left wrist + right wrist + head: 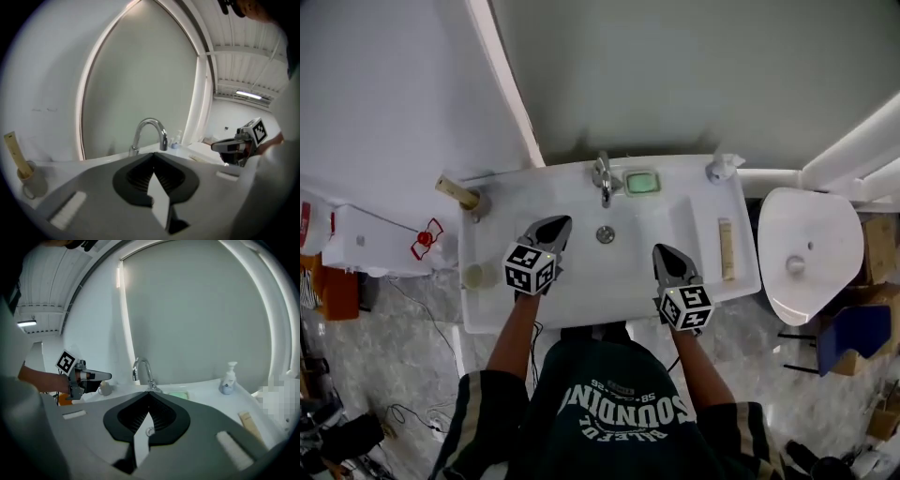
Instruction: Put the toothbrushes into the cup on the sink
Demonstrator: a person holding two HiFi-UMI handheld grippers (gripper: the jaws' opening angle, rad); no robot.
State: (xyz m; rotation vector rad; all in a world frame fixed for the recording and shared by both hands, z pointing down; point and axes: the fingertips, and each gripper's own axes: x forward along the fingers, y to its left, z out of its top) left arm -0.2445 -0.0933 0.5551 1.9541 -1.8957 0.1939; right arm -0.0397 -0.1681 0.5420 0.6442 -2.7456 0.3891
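A white sink [581,295] fills the middle of the head view. At its back left corner stands a pale cup [478,204] [32,182] with one beige toothbrush [453,189] [14,151] leaning in it. A second beige toothbrush [727,248] [248,423] lies flat on the sink's right ledge. My left gripper [564,223] [153,153] hovers over the basin's left side, shut and empty, to the right of the cup. My right gripper [660,249] [149,392] hangs over the basin's right front, shut and empty, to the left of the lying toothbrush.
A chrome faucet [603,178] stands at the back, with a green soap [642,182] and a soap dispenser [722,169] to its right. A small round pale thing [475,275] sits on the front left ledge. A toilet [806,248] stands right of the sink, and a wall rises behind.
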